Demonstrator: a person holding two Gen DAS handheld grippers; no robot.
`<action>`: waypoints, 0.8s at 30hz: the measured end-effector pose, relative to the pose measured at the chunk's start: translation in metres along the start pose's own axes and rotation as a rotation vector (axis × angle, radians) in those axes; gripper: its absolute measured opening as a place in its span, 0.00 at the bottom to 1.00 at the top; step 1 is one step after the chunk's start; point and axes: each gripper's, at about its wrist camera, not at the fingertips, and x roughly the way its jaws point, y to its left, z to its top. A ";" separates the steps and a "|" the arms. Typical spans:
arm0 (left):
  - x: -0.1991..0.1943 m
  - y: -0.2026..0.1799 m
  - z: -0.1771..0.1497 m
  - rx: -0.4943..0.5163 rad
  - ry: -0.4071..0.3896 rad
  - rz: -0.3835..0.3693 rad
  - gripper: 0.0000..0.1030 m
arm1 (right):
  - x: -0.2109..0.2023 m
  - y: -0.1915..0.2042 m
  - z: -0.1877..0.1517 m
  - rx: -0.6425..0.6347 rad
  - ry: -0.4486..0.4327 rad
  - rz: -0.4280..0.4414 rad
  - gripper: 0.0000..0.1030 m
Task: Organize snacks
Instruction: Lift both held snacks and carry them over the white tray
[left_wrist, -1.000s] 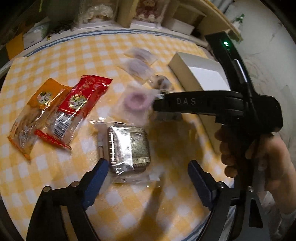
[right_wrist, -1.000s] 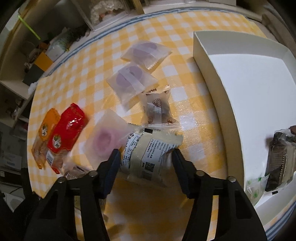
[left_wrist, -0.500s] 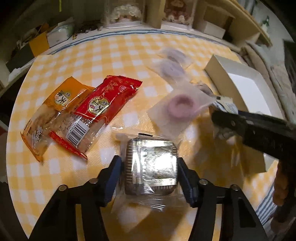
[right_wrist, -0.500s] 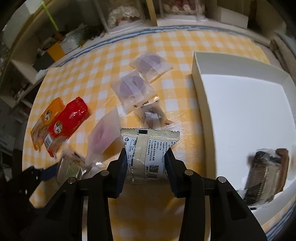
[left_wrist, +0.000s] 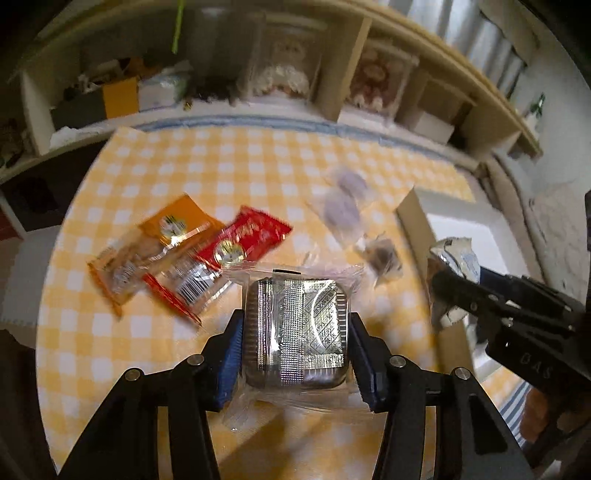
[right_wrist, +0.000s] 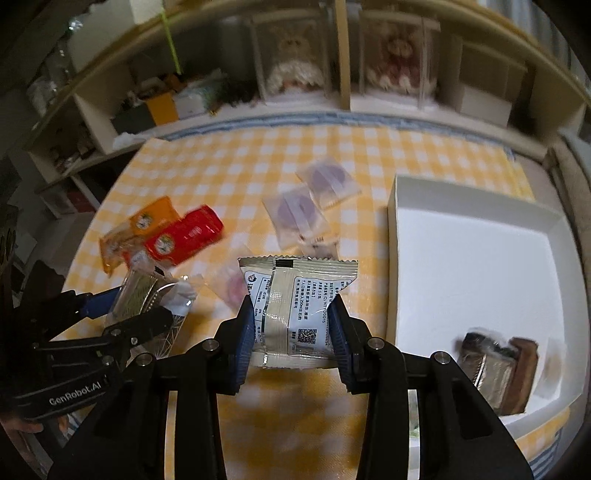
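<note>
1. Yellow-checked table (right_wrist: 229, 173), w/ white box (right_wrist: 476, 258) on its right side; two wrapped snacks lie in box's near corner (right_wrist: 498, 365).
2. Right gripper (right_wrist: 291, 332) clenched on cream snack packet (right_wrist: 295, 306), held above table.
3. Left gripper (left_wrist: 295, 332) has just been closing, now clamped on foil-tray snack (left_wrist: 295, 328) in clear wrap, off the table.
4. Red (left_wrist: 236, 254) + orange (left_wrist: 147, 243) packs lie touching, left side.

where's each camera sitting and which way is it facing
Left wrist: on the left hand-held gripper, angled down at the yellow checked tablecloth; its jaws clamp a silver foil-tray snack in clear wrap; the right hand-held gripper enters from the right.
Right wrist: on the right gripper, angled down at the cloth and white box; its jaws clamp a cream printed packet.
Shared: red packet, orange packet.
</note>
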 end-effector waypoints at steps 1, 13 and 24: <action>-0.007 -0.001 -0.001 -0.008 -0.019 -0.001 0.50 | -0.006 0.001 0.001 -0.006 -0.012 0.004 0.38; -0.076 -0.014 -0.019 -0.037 -0.160 0.012 0.50 | -0.060 -0.003 0.005 -0.057 -0.133 0.028 0.38; -0.106 -0.057 -0.023 -0.033 -0.252 -0.002 0.50 | -0.112 -0.061 0.010 -0.028 -0.242 0.022 0.38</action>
